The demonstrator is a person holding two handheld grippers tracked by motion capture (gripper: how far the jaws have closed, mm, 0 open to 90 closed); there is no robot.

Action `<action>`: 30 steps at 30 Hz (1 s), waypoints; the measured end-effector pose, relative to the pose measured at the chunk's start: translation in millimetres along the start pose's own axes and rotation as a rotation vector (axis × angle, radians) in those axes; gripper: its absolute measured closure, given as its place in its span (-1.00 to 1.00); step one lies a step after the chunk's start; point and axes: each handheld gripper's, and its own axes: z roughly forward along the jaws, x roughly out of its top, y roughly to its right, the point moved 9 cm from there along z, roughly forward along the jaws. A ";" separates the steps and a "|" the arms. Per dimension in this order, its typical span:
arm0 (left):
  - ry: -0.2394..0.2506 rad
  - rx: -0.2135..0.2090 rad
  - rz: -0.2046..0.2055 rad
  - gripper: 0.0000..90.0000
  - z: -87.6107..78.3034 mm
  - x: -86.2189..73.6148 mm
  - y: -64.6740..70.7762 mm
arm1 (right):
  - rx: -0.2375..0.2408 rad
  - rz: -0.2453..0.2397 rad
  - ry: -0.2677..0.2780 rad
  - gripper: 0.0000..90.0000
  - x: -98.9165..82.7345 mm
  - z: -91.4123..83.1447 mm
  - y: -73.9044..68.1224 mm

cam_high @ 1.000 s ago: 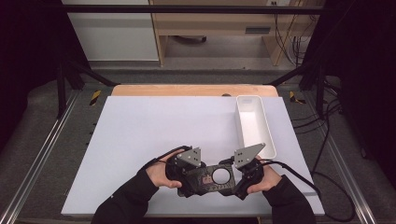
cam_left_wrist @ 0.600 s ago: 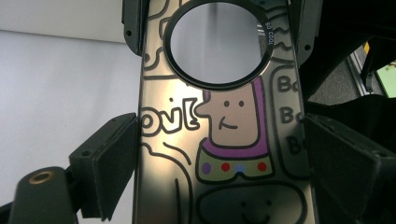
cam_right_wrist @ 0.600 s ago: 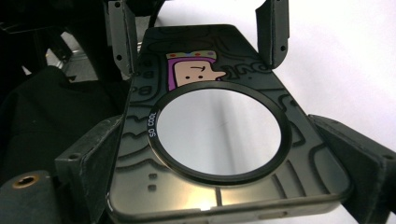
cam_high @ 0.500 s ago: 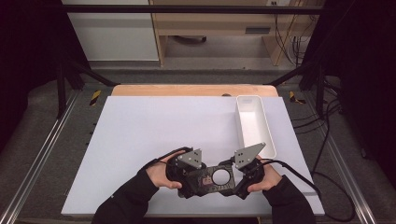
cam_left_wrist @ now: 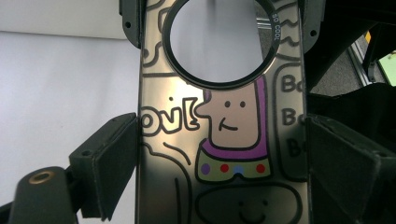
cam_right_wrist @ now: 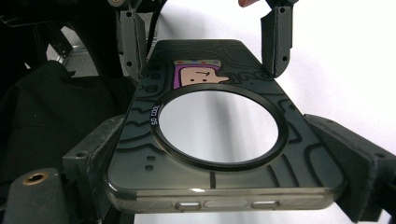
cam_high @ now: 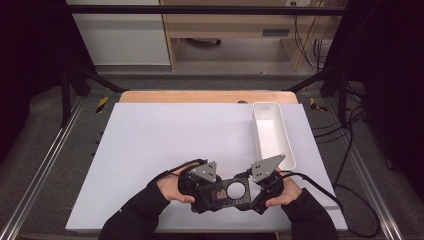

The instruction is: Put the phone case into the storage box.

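High view: dark translucent phone case w/ cartoon print & round ring cutout (cam_high: 229,191) sits between left gripper (cam_high: 212,192) & right gripper (cam_high: 249,192), each clamped on one end, just above white tabletop (cam_high: 165,135). Long white plastic bin (cam_high: 272,135) lies beyond right gripper, apart.

Phone case (cam_high: 229,191) between both grippers
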 end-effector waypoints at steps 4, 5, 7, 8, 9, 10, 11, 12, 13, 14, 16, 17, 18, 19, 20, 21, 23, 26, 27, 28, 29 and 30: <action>-0.006 -0.001 -0.001 -0.75 0.7 -0.7 0.0 | -0.005 -0.006 -0.002 -0.73 -0.3 0.4 -0.2; -0.007 0.000 -0.001 -0.75 0.9 -0.8 0.0 | -0.005 -0.006 -0.003 -0.73 -0.5 0.5 -0.3; -0.003 0.004 -0.004 -0.75 1.1 -0.4 0.0 | -0.009 -0.008 -0.003 -0.72 -0.5 0.6 -0.3; -0.002 0.005 -0.003 -0.75 1.0 -0.3 0.0 | -0.009 -0.010 -0.002 -0.72 -0.3 0.4 -0.4; -0.002 0.004 -0.004 -0.75 0.9 -0.2 0.1 | -0.011 -0.010 -0.002 -0.72 -0.3 0.1 -0.5; -0.002 0.003 -0.006 -0.75 0.8 -0.1 0.2 | -0.011 -0.007 -0.002 -0.72 -0.2 -0.1 -0.8; -0.002 0.003 -0.006 -0.75 0.8 -0.1 0.2 | -0.011 -0.009 -0.002 -0.72 -0.1 -0.1 -0.9; -0.001 0.005 -0.009 -0.75 0.8 0.1 0.1 | -0.012 -0.009 -0.001 -0.72 0.0 -0.2 -1.0; 0.001 0.006 -0.013 -0.76 0.9 0.2 0.0 | -0.014 -0.010 -0.001 -0.72 0.0 -0.2 -1.0; 0.002 0.007 -0.016 -0.76 0.8 0.4 -0.3 | -0.015 -0.009 -0.001 -0.72 0.1 -0.4 -1.0; 0.005 0.010 -0.024 -0.77 0.4 0.8 -0.9 | -0.018 -0.010 0.001 -0.72 0.3 -0.6 -0.8; 0.005 0.011 -0.026 -0.77 0.0 0.6 -1.4 | -0.020 -0.009 0.002 -0.72 0.5 -0.8 -0.6; 0.004 0.017 -0.032 -0.78 -0.3 0.4 -2.1 | -0.022 -0.009 0.003 -0.72 0.6 -1.0 -0.4; 0.004 0.018 -0.037 -0.80 -0.7 0.1 -2.3 | -0.027 -0.010 0.004 -0.72 0.8 -1.3 0.0; 0.003 0.020 -0.039 -0.82 -1.3 -0.2 -2.6 | -0.029 -0.011 0.004 -0.72 0.8 -1.8 0.1; 0.004 0.023 -0.040 -0.83 -2.3 -0.4 -3.0 | -0.031 -0.010 0.005 -0.72 1.0 -2.3 0.3; 0.005 0.029 -0.040 -0.85 -4.3 -0.7 -3.2 | -0.034 -0.012 0.008 -0.72 1.7 -3.1 0.4; 0.004 0.037 -0.046 -0.88 -7.9 -1.1 -3.8 | -0.036 -0.012 0.005 -0.72 1.6 -3.7 0.7; 0.002 0.036 -0.051 -0.89 -9.2 -1.4 -3.8 | -0.036 -0.012 0.003 -0.72 1.4 -3.9 0.7; 0.000 0.036 -0.050 -0.89 -10.4 -1.8 -3.9 | -0.039 -0.012 0.002 -0.72 1.4 -4.1 1.1; -0.002 0.038 -0.054 -0.89 -11.3 -2.3 -4.0 | -0.037 -0.012 0.001 -0.72 1.4 -4.2 0.9; -0.007 0.041 -0.053 -0.90 -12.2 -3.0 -4.2 | -0.040 -0.012 -0.001 -0.72 1.3 -4.5 1.1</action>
